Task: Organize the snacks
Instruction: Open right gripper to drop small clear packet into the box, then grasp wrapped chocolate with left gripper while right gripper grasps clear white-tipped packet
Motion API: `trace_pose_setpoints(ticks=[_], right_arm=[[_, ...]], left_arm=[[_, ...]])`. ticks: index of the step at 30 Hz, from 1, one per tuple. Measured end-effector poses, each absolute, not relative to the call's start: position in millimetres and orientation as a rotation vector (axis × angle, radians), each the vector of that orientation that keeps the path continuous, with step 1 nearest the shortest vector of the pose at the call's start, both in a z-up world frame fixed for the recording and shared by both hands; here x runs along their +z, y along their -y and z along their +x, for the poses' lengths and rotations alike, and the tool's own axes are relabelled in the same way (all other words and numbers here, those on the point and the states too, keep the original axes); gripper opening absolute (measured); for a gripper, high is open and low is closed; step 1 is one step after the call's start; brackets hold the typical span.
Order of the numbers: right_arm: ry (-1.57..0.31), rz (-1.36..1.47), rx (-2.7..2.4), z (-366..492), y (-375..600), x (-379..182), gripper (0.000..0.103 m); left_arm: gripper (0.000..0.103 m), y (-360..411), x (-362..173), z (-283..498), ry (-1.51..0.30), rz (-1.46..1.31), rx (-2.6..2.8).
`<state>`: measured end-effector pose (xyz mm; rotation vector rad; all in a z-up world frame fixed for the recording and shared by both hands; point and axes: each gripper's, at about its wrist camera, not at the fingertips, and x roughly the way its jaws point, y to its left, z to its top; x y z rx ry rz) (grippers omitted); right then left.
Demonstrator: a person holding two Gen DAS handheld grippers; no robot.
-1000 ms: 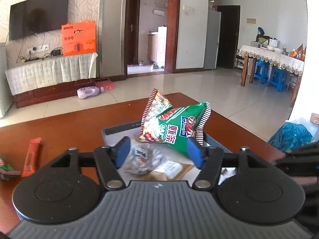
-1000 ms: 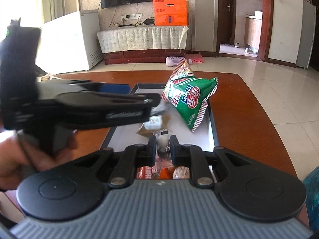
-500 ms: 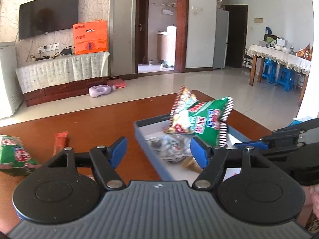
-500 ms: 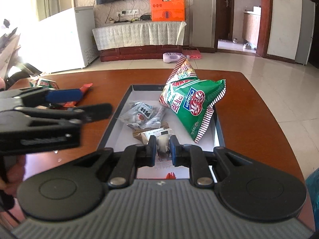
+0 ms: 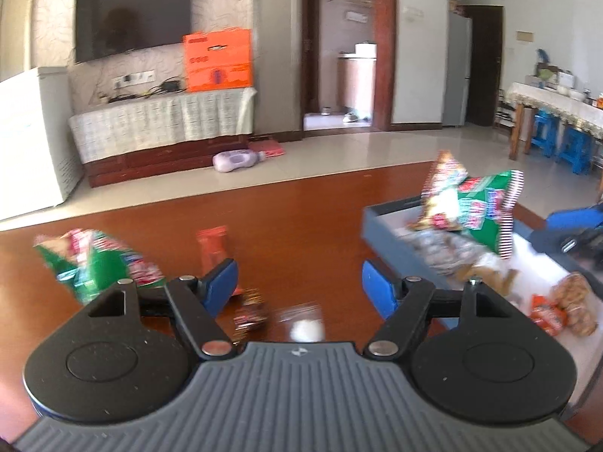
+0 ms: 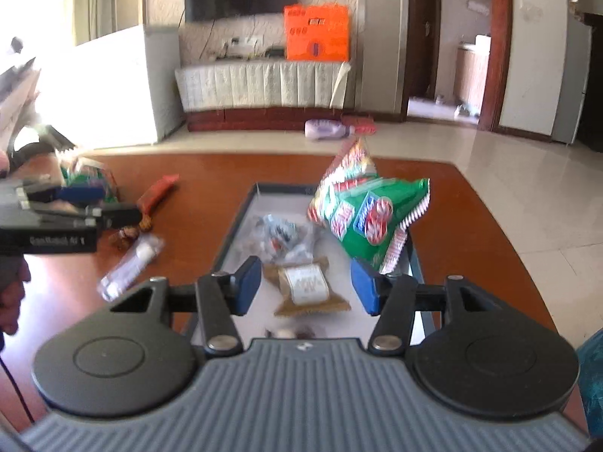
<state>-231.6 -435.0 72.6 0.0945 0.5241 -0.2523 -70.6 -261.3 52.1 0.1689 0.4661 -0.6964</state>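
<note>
Though blur smears the loose snacks [image 5: 248, 312], both grippers' jaws gape, holding nothing.

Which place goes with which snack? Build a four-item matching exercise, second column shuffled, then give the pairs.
Column 1
1. green chip bag leaning upright
2. brown snack packet with a white label
3. red snack bar
4. clear packet with a white piece inside

Column 2
A. on the bare table, nearest the tray's left wall
B. in the tray, at its far right
C. on the table, farther out, next to the other green bag
D. flat in the tray, between the right gripper's open fingers

Pairs: 1-B, 2-D, 3-C, 4-A
</note>
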Motion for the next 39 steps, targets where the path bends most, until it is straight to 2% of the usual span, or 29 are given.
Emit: trace_pose_setpoints(ticks=[4, 13, 25, 27, 28, 29, 32, 39], right_arm=[[-0.476, 0.147, -0.134, -221.6, 409.0, 81.4, 0.055], [-0.649, 0.056, -0.067, -155.2, 319.2, 42.6, 0.054], [-0.713, 0.044, -0.160, -99.1, 293.8, 1.8, 0.054], [-0.714, 0.029, -0.149, -96.5, 293.7, 2.5, 0.048], [-0.718, 0.033, -0.140, -95.6, 295.0, 4.1, 0.036], [-0.723, 0.027, -0.133, -97.2, 296.1, 5.1, 0.034], [-0.741, 0.018, -0.124, -105.0, 300.1, 8.0, 0.030], [-0.782, -0.034, -0.092, -132.5, 302.6, 12.0, 0.029]], left_arm=[[0.077, 233.8, 51.3, -60.6, -0.482, 0.142, -0.632], [0.078, 197.3, 54.5, -48.2, -0.475, 0.142, -0.511], [0.082, 177.9, 51.8, -44.1, -0.473, 0.134, -0.575], [0.082, 178.3, 52.0, -42.1, -0.474, 0.135, -0.591], [0.082, 178.8, 50.6, -41.9, -0.477, 0.132, -0.602], [0.082, 179.2, 49.5, -41.2, -0.482, 0.128, -0.614], [0.082, 184.5, 45.3, -41.0, -0.492, 0.127, -0.640], [0.082, 222.1, 32.6, -45.5, -0.503, 0.162, -0.710]])
